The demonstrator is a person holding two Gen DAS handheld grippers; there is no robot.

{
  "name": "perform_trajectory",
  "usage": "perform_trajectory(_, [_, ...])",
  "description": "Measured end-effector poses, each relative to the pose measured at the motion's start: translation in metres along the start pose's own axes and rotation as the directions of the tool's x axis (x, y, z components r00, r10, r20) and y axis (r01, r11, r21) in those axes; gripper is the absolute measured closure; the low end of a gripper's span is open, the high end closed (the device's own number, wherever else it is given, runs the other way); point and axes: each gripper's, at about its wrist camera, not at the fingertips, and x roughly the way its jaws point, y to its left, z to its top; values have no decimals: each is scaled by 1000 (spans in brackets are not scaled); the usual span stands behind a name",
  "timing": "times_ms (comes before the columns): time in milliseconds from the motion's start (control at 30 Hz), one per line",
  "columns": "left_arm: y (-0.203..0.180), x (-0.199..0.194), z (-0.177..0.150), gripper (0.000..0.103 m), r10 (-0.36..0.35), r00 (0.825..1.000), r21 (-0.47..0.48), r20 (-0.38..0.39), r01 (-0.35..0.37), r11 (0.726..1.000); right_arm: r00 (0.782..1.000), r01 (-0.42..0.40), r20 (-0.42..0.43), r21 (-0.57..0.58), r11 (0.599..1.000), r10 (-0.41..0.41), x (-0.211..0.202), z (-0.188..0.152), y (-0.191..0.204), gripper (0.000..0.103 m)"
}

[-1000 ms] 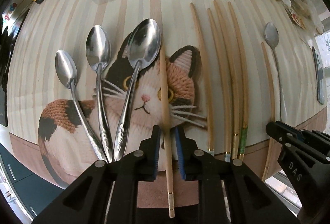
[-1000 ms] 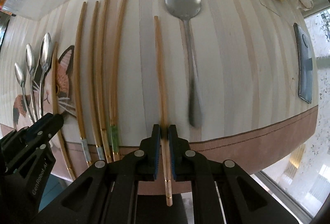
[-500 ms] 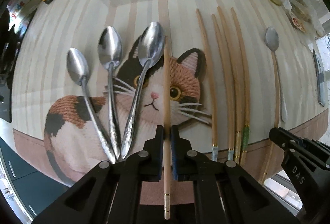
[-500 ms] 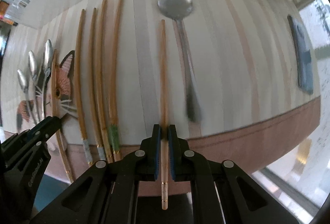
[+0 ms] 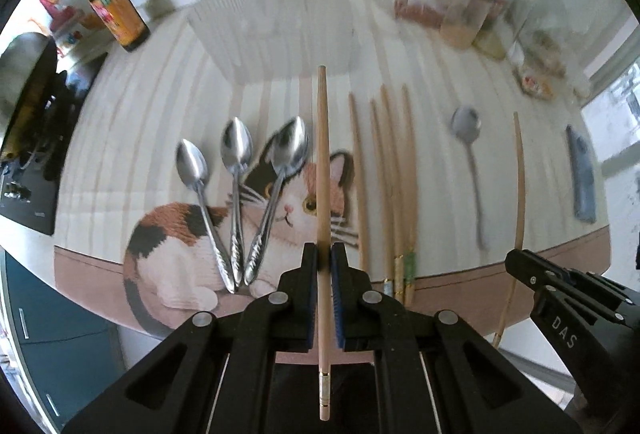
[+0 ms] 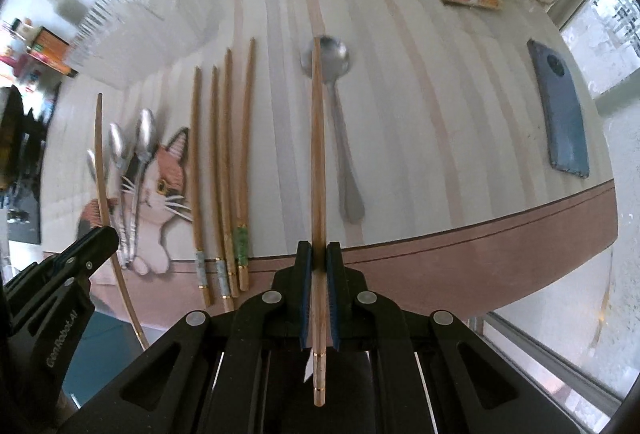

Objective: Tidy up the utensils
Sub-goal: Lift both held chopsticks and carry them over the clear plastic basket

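Note:
My left gripper (image 5: 324, 254) is shut on a wooden chopstick (image 5: 322, 154) and holds it above the cat-print mat (image 5: 168, 230). Three steel spoons (image 5: 236, 194) lie fanned on the mat to its left. Several chopsticks (image 5: 390, 186) lie in a row to its right. My right gripper (image 6: 318, 254) is shut on another chopstick (image 6: 317, 138), lifted above a lone spoon (image 6: 338, 122). The right gripper (image 5: 560, 298) shows at the lower right of the left wrist view. The left gripper (image 6: 60, 274) shows at the lower left of the right wrist view.
A clear plastic organizer box (image 5: 288, 22) stands at the back of the table. A brown sauce bottle (image 5: 116, 10) is back left, jars and packets (image 5: 472, 10) back right. A blue phone (image 6: 560, 106) lies at the right. The table's front edge (image 6: 480, 238) is close.
Both grippers have risen and pulled back, each lifting its chopstick off the table. The left gripper closed fully on its chopstick. More of the table's back now shows.

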Motion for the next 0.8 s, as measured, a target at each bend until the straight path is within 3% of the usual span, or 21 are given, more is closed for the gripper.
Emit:
perform_trajectory(267, [11,-43,44,99,-20,992,-16,128,22,1000,992,-84,98,-19,996,85,-57,32,-1,95])
perform_trajectory(500, [32,-61,125,99,-57,981,-22,188,62,998,978,-111,169,-59,992,119,-79,99,41,95])
perform_trajectory(633, [51,-53,174,99,-84,981,-40,176,92,995,973,-125,188,-73,990,136,-82,150,66,95])
perform_trajectory(800, [74,-18,237,99,-136,986,-62,94,142,988,972,-170,153,-61,984,178,-66,212,93,95])
